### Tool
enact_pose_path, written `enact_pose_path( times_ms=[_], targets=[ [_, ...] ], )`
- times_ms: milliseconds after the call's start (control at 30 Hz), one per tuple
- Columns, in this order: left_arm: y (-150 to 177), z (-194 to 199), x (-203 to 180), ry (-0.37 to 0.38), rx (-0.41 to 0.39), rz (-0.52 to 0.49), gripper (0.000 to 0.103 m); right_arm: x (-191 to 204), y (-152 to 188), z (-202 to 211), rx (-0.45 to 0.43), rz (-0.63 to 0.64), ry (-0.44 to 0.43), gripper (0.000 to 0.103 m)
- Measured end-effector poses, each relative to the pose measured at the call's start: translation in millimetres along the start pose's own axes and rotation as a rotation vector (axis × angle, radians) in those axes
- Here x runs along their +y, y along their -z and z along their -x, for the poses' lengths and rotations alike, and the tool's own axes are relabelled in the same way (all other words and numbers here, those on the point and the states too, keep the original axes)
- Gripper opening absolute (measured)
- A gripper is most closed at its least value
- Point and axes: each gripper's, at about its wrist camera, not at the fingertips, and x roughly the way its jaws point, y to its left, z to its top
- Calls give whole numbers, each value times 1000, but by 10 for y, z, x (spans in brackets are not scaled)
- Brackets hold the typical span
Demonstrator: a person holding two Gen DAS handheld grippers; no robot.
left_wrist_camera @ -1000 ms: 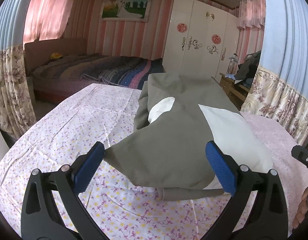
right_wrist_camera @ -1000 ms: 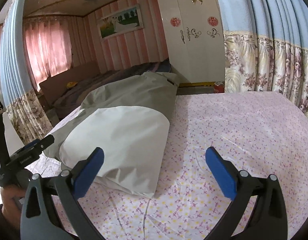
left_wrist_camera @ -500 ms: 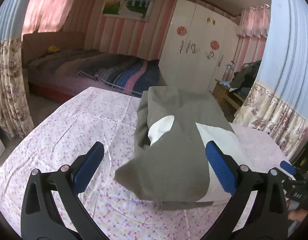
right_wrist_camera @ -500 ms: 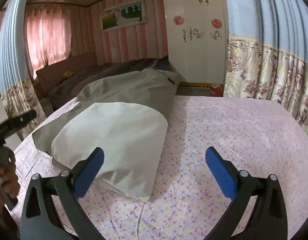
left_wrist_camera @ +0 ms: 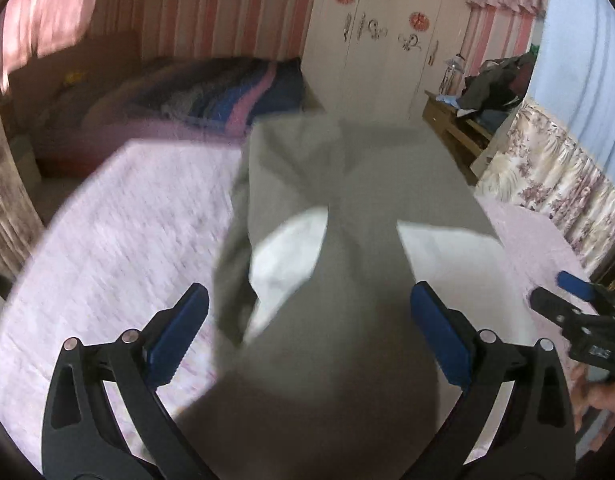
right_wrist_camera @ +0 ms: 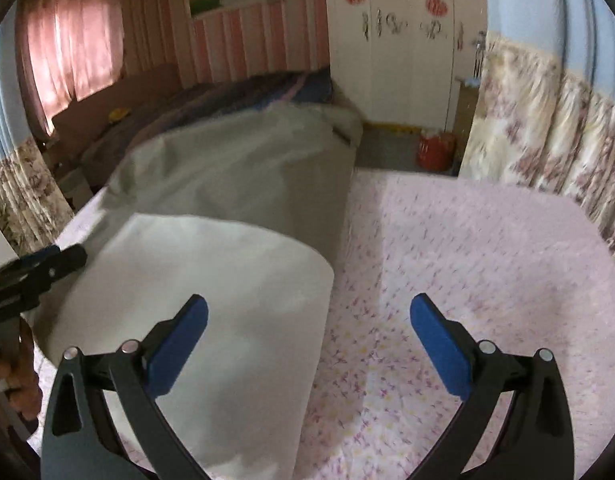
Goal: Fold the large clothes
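Observation:
A large grey-olive garment (left_wrist_camera: 359,216) with white pocket linings turned out lies lengthwise on a pink flowered sheet (left_wrist_camera: 119,216). My left gripper (left_wrist_camera: 307,332) hangs open over its near end, nothing between the blue pads. In the right wrist view the same garment (right_wrist_camera: 243,176) stretches away, and its white pocket lining (right_wrist_camera: 211,280) lies under my left finger. My right gripper (right_wrist_camera: 307,332) is open, straddling the garment's right edge and the bare sheet (right_wrist_camera: 467,248). Each gripper shows at the edge of the other's view: the right gripper (left_wrist_camera: 575,300), the left gripper (right_wrist_camera: 39,268). Both views are motion-blurred.
A bed with a striped blanket (left_wrist_camera: 211,92) stands beyond the sheet, a white wardrobe (left_wrist_camera: 387,40) behind it. A wooden shelf with piled clothes (left_wrist_camera: 491,88) is at the back right. Flowered curtains (right_wrist_camera: 547,120) hang on the right, and a red container (right_wrist_camera: 435,148) sits on the floor.
Both grippers have moved forward and lower over the garment's near end, still open. The garment has not been taken hold of; its near corner now lies beneath the left gripper.

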Motion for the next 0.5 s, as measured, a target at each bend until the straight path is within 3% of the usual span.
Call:
enact_pose_path(
  times_ms=[133, 233, 500],
  targets=[
    [68, -106, 19, -4, 4, -45, 100, -5, 26, -132, 27, -33, -28, 101],
    [114, -217, 73, 19, 29, -6, 100, 25, -16, -228, 66, -45, -27, 101],
    [141, -315, 48, -3, 31, -42, 100, 3, -57, -488, 136, -93, -101, 101]
  ],
)
